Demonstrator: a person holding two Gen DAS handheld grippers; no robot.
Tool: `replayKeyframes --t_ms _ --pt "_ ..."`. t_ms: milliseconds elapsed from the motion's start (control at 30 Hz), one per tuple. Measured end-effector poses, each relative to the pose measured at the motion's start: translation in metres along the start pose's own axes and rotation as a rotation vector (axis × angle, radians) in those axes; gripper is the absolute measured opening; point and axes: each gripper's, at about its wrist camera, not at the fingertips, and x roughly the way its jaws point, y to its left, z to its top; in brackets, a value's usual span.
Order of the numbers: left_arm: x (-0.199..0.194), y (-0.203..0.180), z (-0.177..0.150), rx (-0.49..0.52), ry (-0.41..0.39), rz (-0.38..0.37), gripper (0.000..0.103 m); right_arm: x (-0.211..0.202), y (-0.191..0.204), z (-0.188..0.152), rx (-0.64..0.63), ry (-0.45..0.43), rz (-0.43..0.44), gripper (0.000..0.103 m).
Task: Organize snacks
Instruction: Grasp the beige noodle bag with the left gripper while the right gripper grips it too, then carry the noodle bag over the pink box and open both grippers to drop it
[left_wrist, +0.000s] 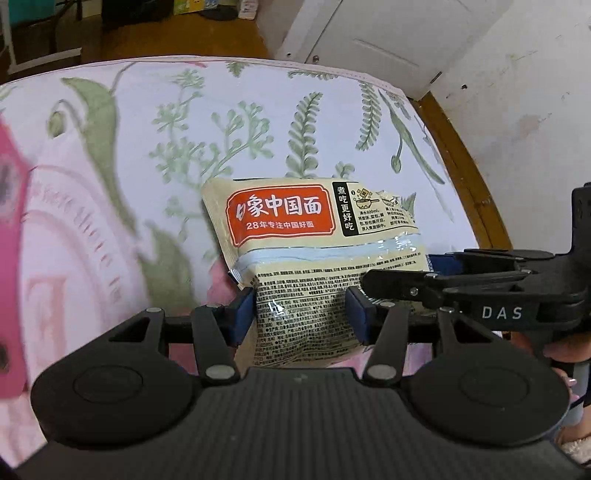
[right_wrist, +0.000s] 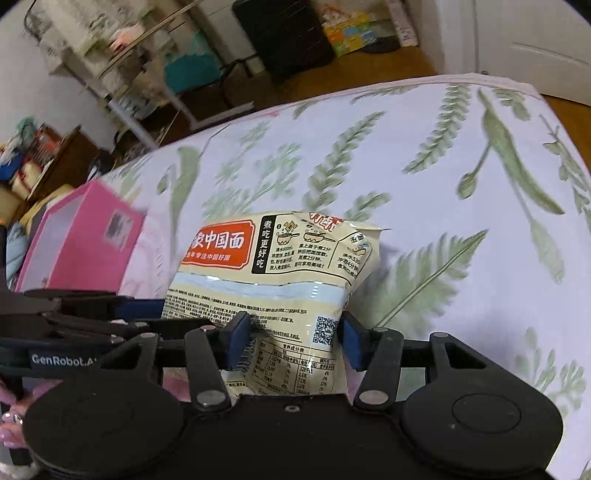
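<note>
A cream instant noodle packet (left_wrist: 314, 258) with an orange-red label panel is held up over the fern-print bedspread (left_wrist: 258, 122), gripped from both sides at once. The left gripper (left_wrist: 301, 314) has its blue pads pinching the packet's lower printed half; the right gripper (right_wrist: 293, 341) likewise clamps the packet low down, by the QR code and nutrition table. In the left wrist view the right gripper reaches in from the right edge, its tip hidden behind the packet. The packet's bottom edge is cut off behind both gripper bodies. A pink box (right_wrist: 79, 243) sits on the bedspread to the left, blurred in both views, its print unreadable, and largely cropped in the left wrist view
</note>
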Motion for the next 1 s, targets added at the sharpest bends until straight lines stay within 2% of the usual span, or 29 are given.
replayKeyframes --t_ms 200,333,467,633,733,800,900,1000 --pt "-0.048 -0.005 -0.038 0.031 -0.038 0.106 0.052 -0.012 0.042 -0.017 -0.061 0.029 0.037 0.060" --pt "-0.088 0.009 -0.053 0.023 -0.062 0.111 0.052 -0.023 0.078 -0.023 -0.144 0.033 0.069 0.063" --pt "-0.124 0.029 -0.057 0.023 -0.092 0.131 0.052 -0.028 0.119 -0.022 -0.253 0.027 0.115 0.064" --pt "-0.172 0.065 -0.058 0.011 -0.145 0.165 0.052 -0.027 0.166 -0.011 -0.326 0.008 0.186 0.064" --pt "-0.202 0.091 -0.058 -0.027 -0.180 0.170 0.052 -0.028 0.197 -0.003 -0.392 -0.018 0.215 0.059" --pt "-0.220 0.109 -0.058 -0.050 -0.208 0.184 0.052 -0.028 0.217 0.004 -0.433 -0.039 0.235 0.052" --pt "-0.239 0.133 -0.053 -0.073 -0.244 0.189 0.052 -0.023 0.238 0.016 -0.456 -0.056 0.256 0.051" --pt "-0.246 0.153 -0.045 -0.079 -0.279 0.226 0.052 -0.007 0.257 0.031 -0.441 -0.048 0.269 0.051"
